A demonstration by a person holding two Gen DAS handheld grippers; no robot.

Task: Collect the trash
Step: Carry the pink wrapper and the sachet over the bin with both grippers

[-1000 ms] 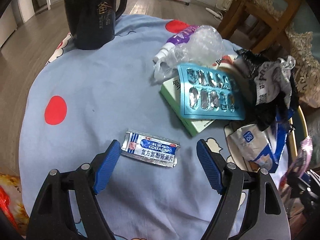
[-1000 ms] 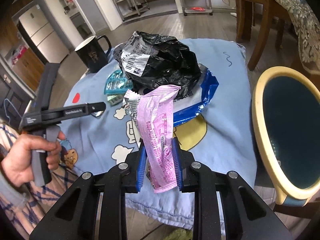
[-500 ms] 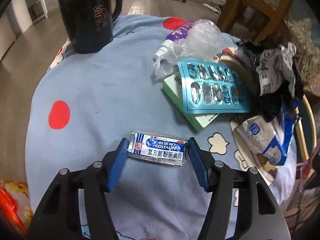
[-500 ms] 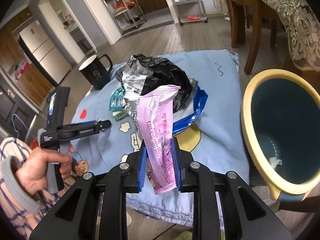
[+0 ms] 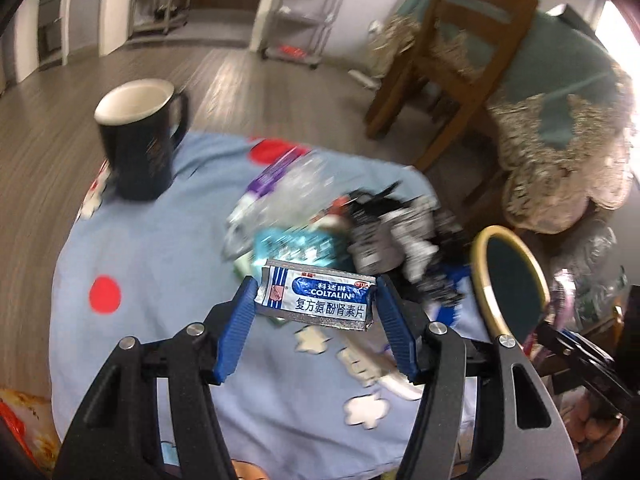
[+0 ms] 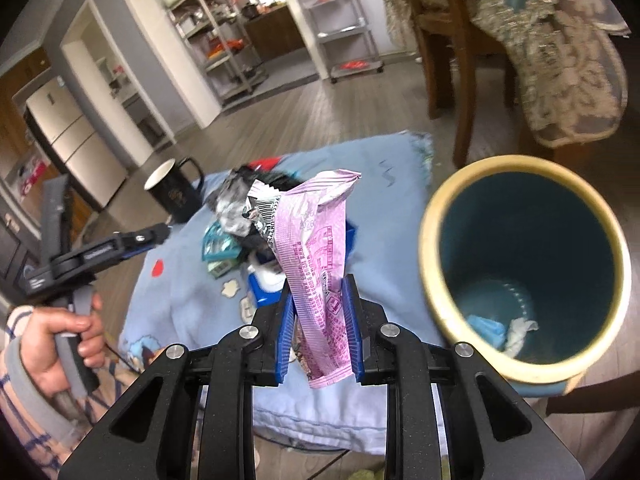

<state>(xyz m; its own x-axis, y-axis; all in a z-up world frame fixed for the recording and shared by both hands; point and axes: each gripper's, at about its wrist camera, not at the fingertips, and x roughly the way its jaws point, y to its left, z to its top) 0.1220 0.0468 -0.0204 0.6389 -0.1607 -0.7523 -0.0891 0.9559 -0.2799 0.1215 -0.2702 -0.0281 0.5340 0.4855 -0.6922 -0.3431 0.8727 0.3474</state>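
My left gripper is shut on a silver and blue pill sachet, held flat by its two ends above the blue cloth. My right gripper is shut on a crumpled pink wrapper that stands up between the blue pads. The yellow-rimmed bin with a teal inside is right of that wrapper and holds a few scraps; the same bin shows in the left wrist view. The left gripper is seen in the right wrist view, held by a hand.
On the cloth stand a black mug, a teal blister pack, a crumpled black bag and clear plastic. A wooden chair with lace fabric stands behind. Metal shelving lines the far wall.
The left gripper closed on the sachet and lifted it off the cloth. The right gripper rose and moved toward the bin with the pink wrapper.
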